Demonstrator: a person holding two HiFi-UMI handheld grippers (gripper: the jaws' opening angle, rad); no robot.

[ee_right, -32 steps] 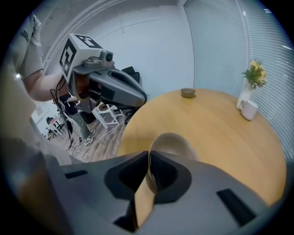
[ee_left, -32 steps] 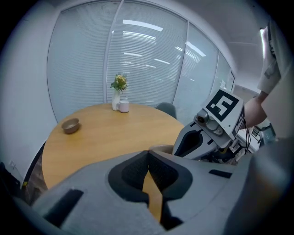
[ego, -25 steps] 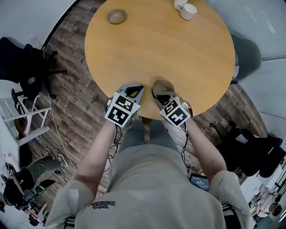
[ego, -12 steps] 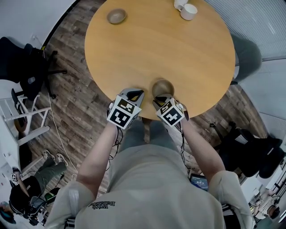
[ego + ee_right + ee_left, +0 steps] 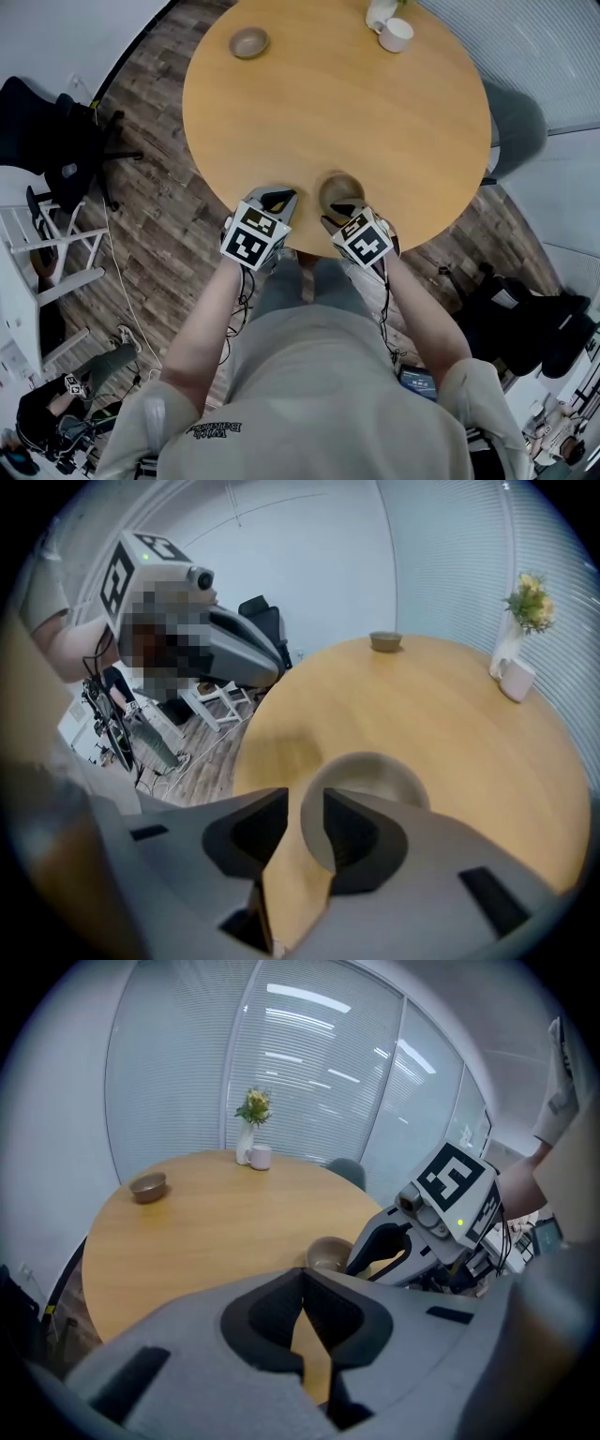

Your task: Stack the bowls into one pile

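One tan bowl (image 5: 341, 186) (image 5: 375, 772) (image 5: 326, 1253) stands near the front edge of the round wooden table (image 5: 356, 103). A second tan bowl (image 5: 248, 42) (image 5: 148, 1185) (image 5: 385, 641) stands alone at the far left edge. My right gripper (image 5: 343, 208) (image 5: 305, 794) sits at the near bowl's closest rim, its jaws a narrow gap apart. The rim shows in that gap and a strip of table shows beside it. My left gripper (image 5: 279, 197) (image 5: 302, 1274) is shut and empty over the table edge, left of that bowl.
A white mug (image 5: 396, 35) and a white vase of flowers (image 5: 380, 11) stand at the table's far side. A grey chair (image 5: 516, 117) is at the right, a black chair (image 5: 56, 141) and a white rack (image 5: 47, 244) at the left.
My right gripper has drawn back from over the near bowl to its closest rim. The bowl has stayed where it was. The left gripper has hardly moved.
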